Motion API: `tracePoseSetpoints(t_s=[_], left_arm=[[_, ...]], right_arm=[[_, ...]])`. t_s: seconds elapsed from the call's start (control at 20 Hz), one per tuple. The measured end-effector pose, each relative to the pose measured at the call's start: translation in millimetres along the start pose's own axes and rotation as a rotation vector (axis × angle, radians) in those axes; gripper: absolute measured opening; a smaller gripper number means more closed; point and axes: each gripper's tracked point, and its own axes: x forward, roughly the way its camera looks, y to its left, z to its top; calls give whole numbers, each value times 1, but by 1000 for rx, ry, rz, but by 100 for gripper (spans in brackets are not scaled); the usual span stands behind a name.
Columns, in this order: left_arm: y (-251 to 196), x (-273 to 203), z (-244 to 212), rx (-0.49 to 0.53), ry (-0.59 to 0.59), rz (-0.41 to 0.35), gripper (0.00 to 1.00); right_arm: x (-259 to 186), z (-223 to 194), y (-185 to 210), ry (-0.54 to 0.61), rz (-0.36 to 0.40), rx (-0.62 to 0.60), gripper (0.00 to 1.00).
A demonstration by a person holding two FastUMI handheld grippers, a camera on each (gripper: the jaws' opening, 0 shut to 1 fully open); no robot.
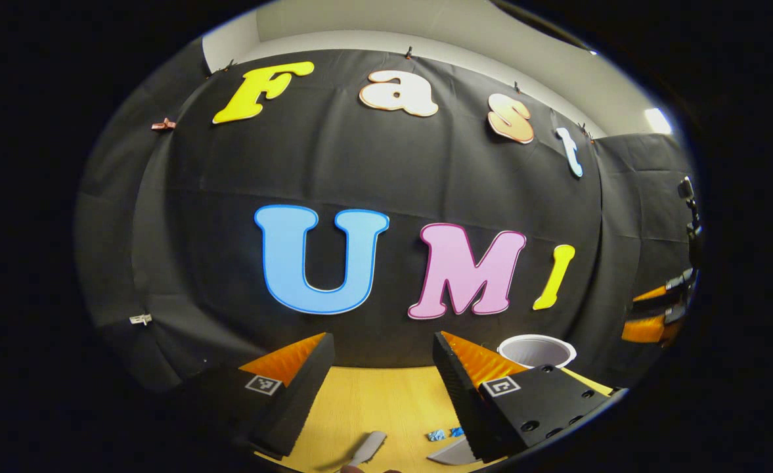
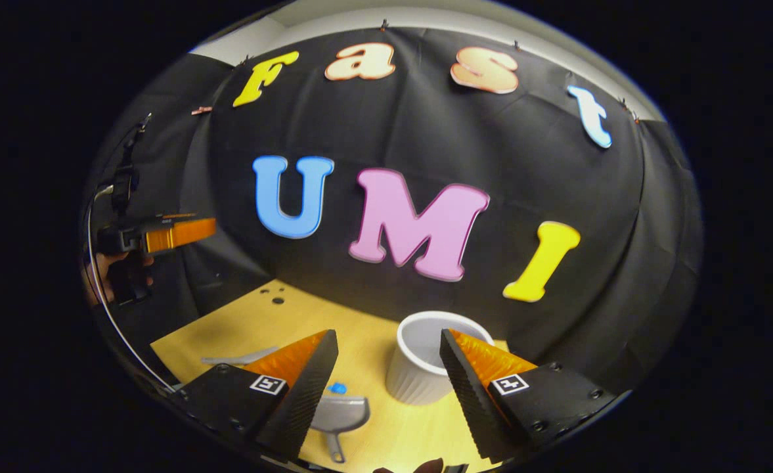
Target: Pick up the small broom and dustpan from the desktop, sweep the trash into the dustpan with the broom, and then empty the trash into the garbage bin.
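Right gripper view: white bin (image 2: 425,368) inside hidden; dustpan (image 2: 340,414) lies between spread fingers (image 2: 307,387). Left gripper (image 1: 383,387) spread, broom (image 1: 366,449) below.

Grey dustpan (image 2: 341,414), blue trash (image 2: 337,388), white ribbed garbage bin (image 2: 419,368), yellow wood-grain desktop (image 2: 274,322), orange-black claw fingers (image 2: 294,374).

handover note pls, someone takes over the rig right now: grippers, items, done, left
Left gripper: jaws open, empty, above the desktop.
Right gripper: jaws open, empty.
Dustpan lies on the desktop, blue trash beside it. Broom lies flat, untouched. White garbage bin stands near the back wall.
Done: nothing grasped.
Left: pick up the broom and dustpan, sweep, empty into the bin.
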Motion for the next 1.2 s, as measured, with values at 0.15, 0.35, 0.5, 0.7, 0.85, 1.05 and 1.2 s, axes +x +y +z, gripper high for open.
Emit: tracePoseSetpoints(t_s=[0.15,0.35,0.5,0.7,0.85,1.05,1.2], left_arm=[[7,-4,-16,7,28,14,95],[18,-9,-33,14,55,36,95],[29,-13,-43,9,67,55,95],[40,-16,-51,14,86,76,95],[49,-16,-56,8,93,87,95],[54,-12,-62,4,107,97,95],[59,-11,-66,5,113,107,95]], right_arm=[[7,-58,25,152,62,-9,97],[15,-145,55,384,155,-31,97],[15,-199,68,562,207,-3,96],[32,-278,86,747,236,82,96],[48,-330,95,863,233,83,96],[78,-376,96,956,223,-10,96],[92,-400,101,1030,226,-32,96]])
